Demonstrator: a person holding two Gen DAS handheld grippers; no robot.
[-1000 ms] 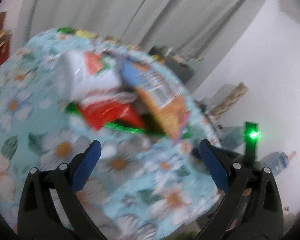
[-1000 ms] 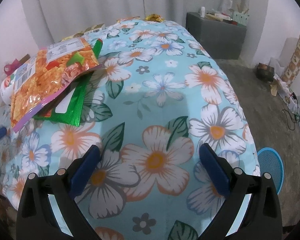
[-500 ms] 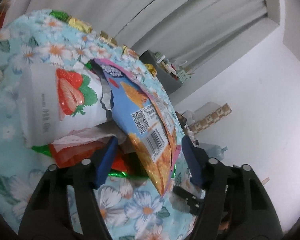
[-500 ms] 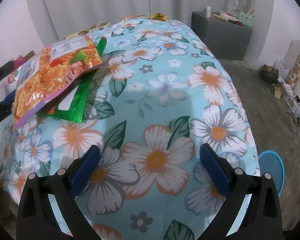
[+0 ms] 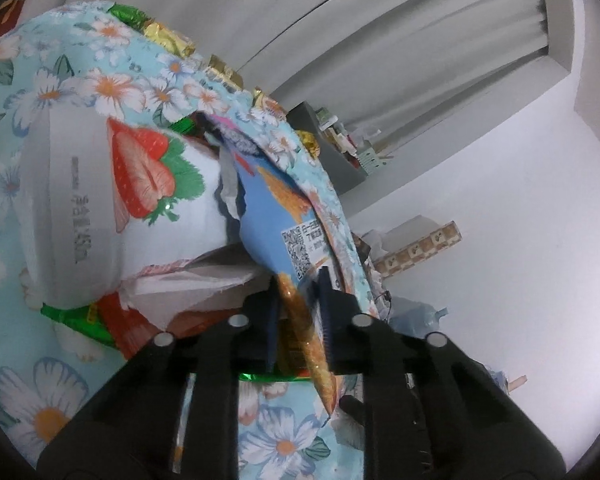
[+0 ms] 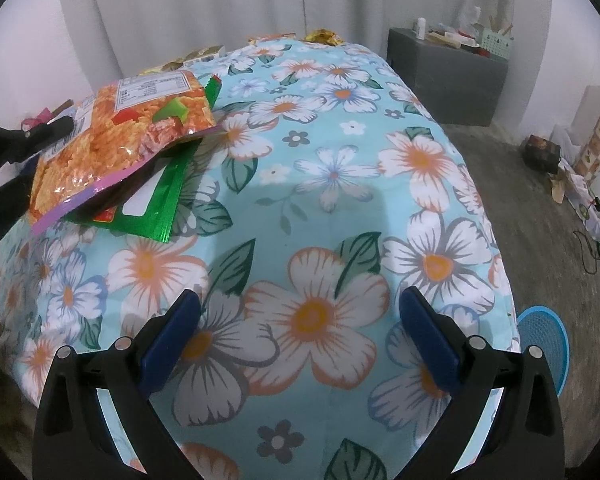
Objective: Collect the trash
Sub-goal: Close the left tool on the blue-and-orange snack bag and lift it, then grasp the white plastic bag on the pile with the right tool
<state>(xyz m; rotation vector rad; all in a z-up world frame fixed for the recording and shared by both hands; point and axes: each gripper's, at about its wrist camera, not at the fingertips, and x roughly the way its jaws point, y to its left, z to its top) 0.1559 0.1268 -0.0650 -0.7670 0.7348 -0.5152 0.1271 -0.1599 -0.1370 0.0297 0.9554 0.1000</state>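
Left wrist view, lower centre: the left tongs (image 5: 298,320) are pinched on one orange snack bag (image 5: 300,312), its edge between the blue pads. One white strawberry pouch (image 5: 112,208) lies to its left over one green wrapper (image 6: 152,208) on the floral table (image 6: 340,200). Right tongs (image 6: 300,332) hang wide apart over bare cloth, holding nothing.
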